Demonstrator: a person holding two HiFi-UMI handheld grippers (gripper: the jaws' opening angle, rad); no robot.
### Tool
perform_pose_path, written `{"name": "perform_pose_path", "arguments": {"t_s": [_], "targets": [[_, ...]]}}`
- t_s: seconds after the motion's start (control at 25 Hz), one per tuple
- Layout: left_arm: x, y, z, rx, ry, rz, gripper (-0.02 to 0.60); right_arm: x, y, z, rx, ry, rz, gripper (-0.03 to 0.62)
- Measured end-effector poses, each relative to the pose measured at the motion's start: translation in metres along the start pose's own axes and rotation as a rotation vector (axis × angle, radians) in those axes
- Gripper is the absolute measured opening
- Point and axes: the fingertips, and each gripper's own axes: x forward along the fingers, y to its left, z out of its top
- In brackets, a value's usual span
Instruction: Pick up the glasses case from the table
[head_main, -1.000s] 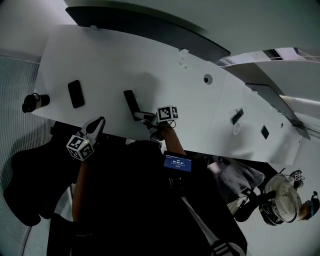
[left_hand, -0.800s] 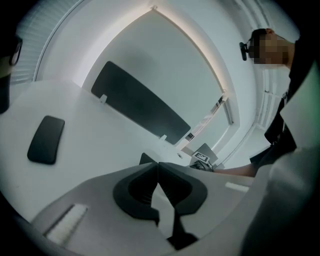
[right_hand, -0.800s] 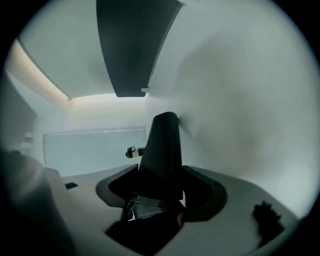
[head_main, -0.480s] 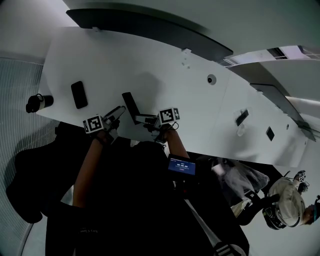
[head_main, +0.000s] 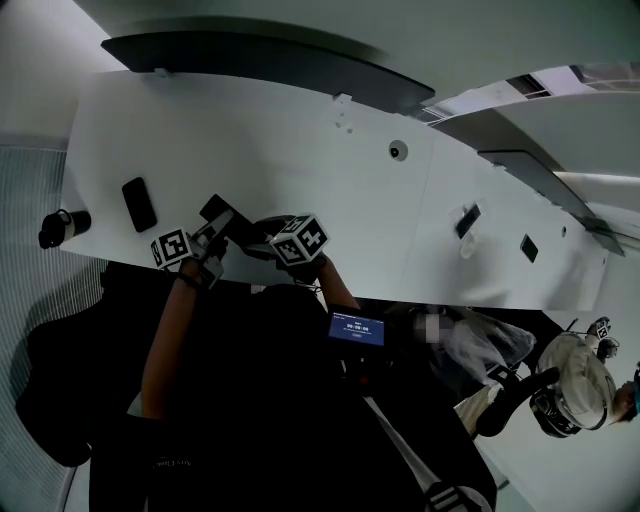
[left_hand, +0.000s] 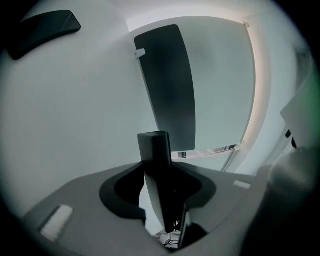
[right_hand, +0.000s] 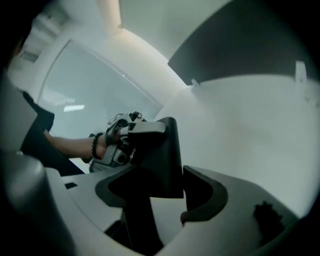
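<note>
The glasses case (head_main: 214, 209), a flat black slab, hangs tilted just above the white table (head_main: 300, 130) near its front edge. My right gripper (head_main: 256, 236) is shut on its near end; in the right gripper view the case (right_hand: 161, 150) stands up between the jaws. My left gripper (head_main: 218, 232) reaches in from the left, and its jaws are closing on the other end. The case (left_hand: 154, 150) stands upright between them in the left gripper view. From the right gripper view, the left gripper (right_hand: 125, 137) has a grey finger (right_hand: 142, 127) lying across the case's far end.
A flat black phone-like object (head_main: 135, 203) lies on the table to the left, also seen as the dark slab (left_hand: 42, 30). A black cylinder (head_main: 60, 224) sits off the table's left edge. A long dark panel (head_main: 260, 55) runs along the back. A person (head_main: 565, 395) is at lower right.
The case lay flat on the table with the right gripper at it; now it is lifted and turned. My left gripper has swung in from the left, rolled over and reached the case.
</note>
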Motion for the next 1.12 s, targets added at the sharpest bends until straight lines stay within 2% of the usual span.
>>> {"name": "perform_pose_path", "arguments": {"t_s": [0.08, 0.16, 0.36, 0.52, 0.6, 0.68, 0.8, 0.84, 0.88, 1.0, 1.12], "targets": [[-0.005, -0.011, 0.008, -0.013, -0.048, -0.029, 0.156, -0.009, 0.004, 0.016, -0.148, -0.065, -0.080, 0.293], [-0.011, -0.025, 0.017, -0.028, -0.107, -0.068, 0.153, -0.019, 0.012, 0.034, -0.241, -0.161, -0.136, 0.293], [-0.028, -0.063, 0.037, 0.015, -0.196, -0.169, 0.147, -0.035, 0.035, 0.057, -0.394, -0.333, -0.217, 0.293], [-0.046, -0.081, 0.051, 0.064, -0.267, -0.188, 0.146, -0.048, 0.047, 0.069, -0.503, -0.400, -0.299, 0.293], [-0.061, -0.080, 0.065, 0.058, -0.336, -0.183, 0.143, -0.062, 0.044, 0.070, -0.527, -0.415, -0.353, 0.293], [-0.074, -0.076, 0.079, 0.039, -0.379, -0.184, 0.143, -0.078, 0.040, 0.071, -0.493, -0.460, -0.372, 0.293], [-0.084, -0.073, 0.084, 0.043, -0.375, -0.184, 0.144, -0.102, 0.034, 0.071, -0.419, -0.548, -0.386, 0.282], [-0.085, -0.074, 0.082, 0.055, -0.368, -0.185, 0.143, -0.110, 0.034, 0.070, -0.413, -0.572, -0.402, 0.130], [-0.085, -0.075, 0.079, 0.064, -0.363, -0.187, 0.144, -0.116, 0.034, 0.069, -0.415, -0.587, -0.413, 0.008], [-0.078, -0.076, 0.066, 0.058, -0.359, -0.202, 0.144, -0.121, 0.040, 0.060, -0.455, -0.562, -0.411, 0.006], [-0.067, -0.070, 0.047, 0.042, -0.336, -0.200, 0.144, -0.120, 0.042, 0.050, -0.496, -0.513, -0.452, 0.006]]}}
